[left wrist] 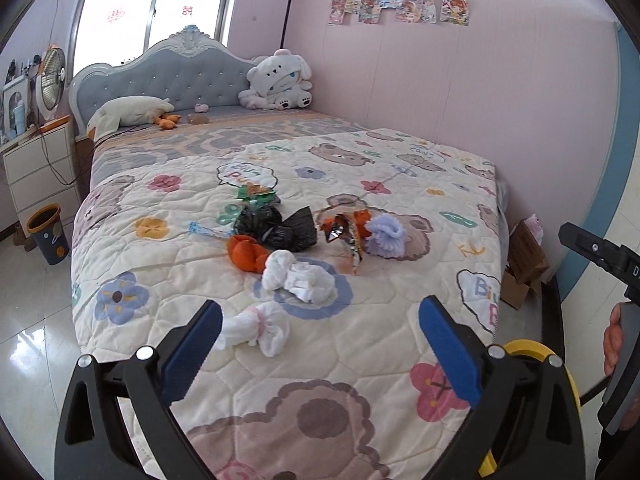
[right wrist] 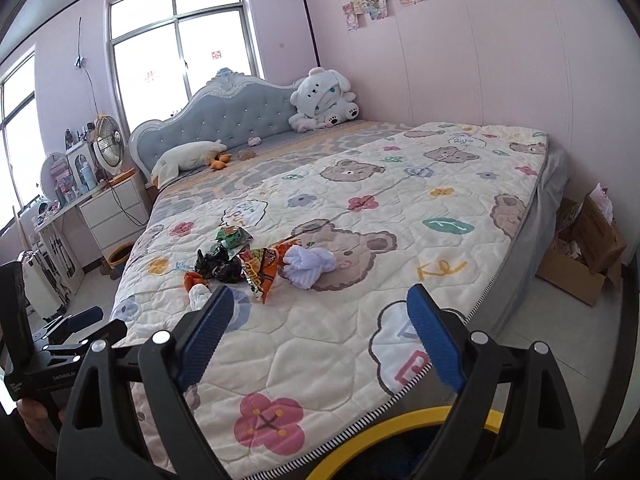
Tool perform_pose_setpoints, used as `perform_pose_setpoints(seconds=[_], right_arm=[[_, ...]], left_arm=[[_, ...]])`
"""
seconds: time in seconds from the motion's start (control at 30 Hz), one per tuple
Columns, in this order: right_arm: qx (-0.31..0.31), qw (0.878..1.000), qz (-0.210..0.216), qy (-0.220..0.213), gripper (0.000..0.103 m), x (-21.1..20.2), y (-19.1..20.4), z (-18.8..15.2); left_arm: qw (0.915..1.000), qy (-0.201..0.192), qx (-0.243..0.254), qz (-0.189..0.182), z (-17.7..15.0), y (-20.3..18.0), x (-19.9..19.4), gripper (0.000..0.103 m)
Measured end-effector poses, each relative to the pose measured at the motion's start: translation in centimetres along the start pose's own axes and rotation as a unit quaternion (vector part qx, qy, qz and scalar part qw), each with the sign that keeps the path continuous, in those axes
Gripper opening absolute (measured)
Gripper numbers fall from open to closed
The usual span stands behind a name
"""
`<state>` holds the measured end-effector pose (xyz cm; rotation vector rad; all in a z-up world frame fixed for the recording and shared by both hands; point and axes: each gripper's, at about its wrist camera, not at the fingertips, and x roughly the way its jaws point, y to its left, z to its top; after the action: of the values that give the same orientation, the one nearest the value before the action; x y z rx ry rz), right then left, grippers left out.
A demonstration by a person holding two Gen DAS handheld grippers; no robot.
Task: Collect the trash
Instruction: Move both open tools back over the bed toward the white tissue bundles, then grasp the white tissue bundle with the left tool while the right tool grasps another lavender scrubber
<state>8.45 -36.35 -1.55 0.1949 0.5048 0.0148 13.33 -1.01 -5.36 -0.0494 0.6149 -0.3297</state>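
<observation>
A heap of trash and socks lies on the quilt. It holds a crumpled black bag [left wrist: 280,226] [right wrist: 218,266], an orange snack wrapper [left wrist: 346,236] [right wrist: 260,268] and a green wrapper [left wrist: 256,196] [right wrist: 232,236]. Around them lie white socks [left wrist: 298,276], an orange sock [left wrist: 244,254] and a purple sock [left wrist: 384,234] [right wrist: 308,264]. My left gripper [left wrist: 320,344] is open and empty above the near quilt. My right gripper [right wrist: 320,332] is open and empty, over the bed's near right corner. A yellow-rimmed bin [right wrist: 400,436] [left wrist: 528,350] sits below the bed's edge.
The bed [left wrist: 360,360] fills both views, with plush toys [left wrist: 280,80] at the headboard. A small dark bin [left wrist: 48,234] stands on the floor by white drawers [left wrist: 36,168]. A cardboard box [right wrist: 580,256] sits by the right wall.
</observation>
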Motion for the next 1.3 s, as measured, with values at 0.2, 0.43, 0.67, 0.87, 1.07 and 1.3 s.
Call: perform_pose_setpoints(seconds=[0.2,0.43,0.67,0.87,1.07,1.3], right_arm=[[-0.012,1.0,0.003,0.019,0.085,4.9,1.5,1.0],[-0.033,0.998,-0.009,0.06,0.085,12.2,2.7,1.2],[-0.042,0.993,-0.025,0.104,0.085,19.3,2.9,0.8],[-0.041,0.99,-0.032,0.128,0.085,23.7,2.4,0.7],[-0.039,0.988,-0.041,0.143,0.085,26.8,2.1,0.6],[-0.029,0.986,-0.041,0.157,0.082,29.8,1.6,0.5]], left_arm=[[0.9993,0.015,-0.013,0.032,0.1,3.2,1.9,0.095],[0.9974,0.046,-0.038,0.041,-0.5,6.2,5.1,0.095],[0.9952,0.07,-0.057,0.037,-1.0,7.6,8.0,0.095],[0.9941,0.077,-0.069,0.032,-1.2,8.4,9.4,0.095],[0.9924,0.091,-0.078,0.027,-2.0,9.0,10.6,0.095],[0.9937,0.095,-0.057,0.017,-2.4,8.3,11.4,0.092]])
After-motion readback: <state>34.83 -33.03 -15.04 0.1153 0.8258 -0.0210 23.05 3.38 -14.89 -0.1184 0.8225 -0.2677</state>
